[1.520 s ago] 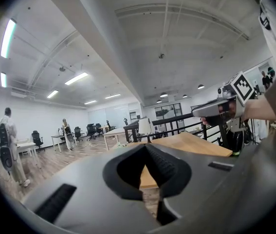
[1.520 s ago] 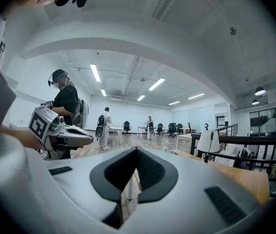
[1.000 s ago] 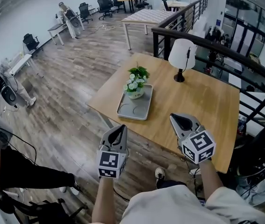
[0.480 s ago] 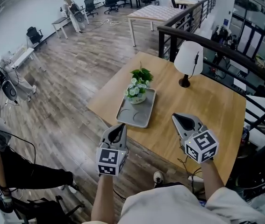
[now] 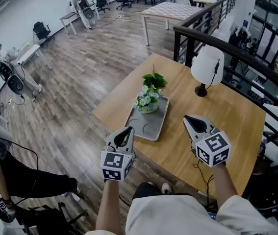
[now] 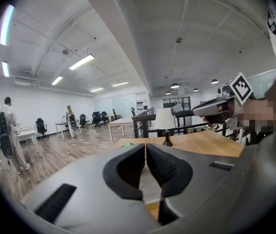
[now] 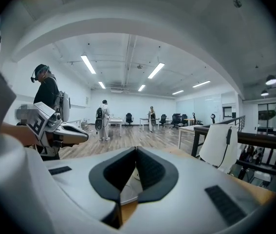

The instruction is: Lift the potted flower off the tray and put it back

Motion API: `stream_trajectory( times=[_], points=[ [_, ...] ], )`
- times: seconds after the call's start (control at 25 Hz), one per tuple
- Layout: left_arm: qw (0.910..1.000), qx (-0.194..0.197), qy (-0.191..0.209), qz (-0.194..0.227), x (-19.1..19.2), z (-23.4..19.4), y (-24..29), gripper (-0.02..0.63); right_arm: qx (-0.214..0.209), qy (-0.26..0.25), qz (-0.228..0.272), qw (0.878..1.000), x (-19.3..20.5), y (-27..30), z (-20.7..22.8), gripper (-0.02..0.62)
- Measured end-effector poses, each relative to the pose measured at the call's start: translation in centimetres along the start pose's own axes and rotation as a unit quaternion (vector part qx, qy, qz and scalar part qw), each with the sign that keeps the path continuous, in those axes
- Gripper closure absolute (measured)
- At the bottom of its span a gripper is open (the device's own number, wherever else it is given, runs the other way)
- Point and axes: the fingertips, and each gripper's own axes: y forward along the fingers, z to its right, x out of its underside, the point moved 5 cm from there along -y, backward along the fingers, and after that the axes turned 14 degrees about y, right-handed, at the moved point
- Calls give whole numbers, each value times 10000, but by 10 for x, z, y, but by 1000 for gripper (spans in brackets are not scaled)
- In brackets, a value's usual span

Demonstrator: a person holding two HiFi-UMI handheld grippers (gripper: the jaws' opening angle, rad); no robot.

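Note:
The potted flower (image 5: pixel 148 99), white blooms and green leaves in a pale pot, stands at the far end of the grey tray (image 5: pixel 146 126) on the wooden table (image 5: pixel 217 131). My left gripper (image 5: pixel 128 131) hovers at the table's near-left edge, just short of the tray. Its jaws have just been opening a hair, but the tips still meet in the left gripper view (image 6: pixel 145 146), with nothing between them. My right gripper (image 5: pixel 190 119) is over the table, right of the tray, its tips together and empty (image 7: pixel 136 149). Neither touches the pot.
A white table lamp (image 5: pixel 207 67) stands behind the tray to the right. A black railing (image 5: pixel 237 53) runs along the table's far side. Several people (image 5: pixel 82 4) and office chairs are far off on the wooden floor. A person in dark clothes (image 5: pixel 11 180) is at the lower left.
Both grippers have moved forward toward the table together. The tray and pot now sit closer in the head view. The pot has not moved on the tray.

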Motion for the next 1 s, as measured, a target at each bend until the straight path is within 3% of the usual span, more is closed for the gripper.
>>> stream_trajectory(
  times=[0.16,0.28,0.56,1.0],
  points=[
    [9998,162,-55,64,7,-13,18,530,-51,88,48,9999,-3,25,12,566],
    [9994,328,-67,42,13,-31,36,503,-171,96,12,9998,-8,51,16,508],
    [9924,1199,-245,150,31,-40,86,370,-501,490,-97,9975,9,103,39,442],
    [9848,1692,-315,-217,91,-57,160,309,-786,482,-600,9939,42,174,65,382]
  ],
)
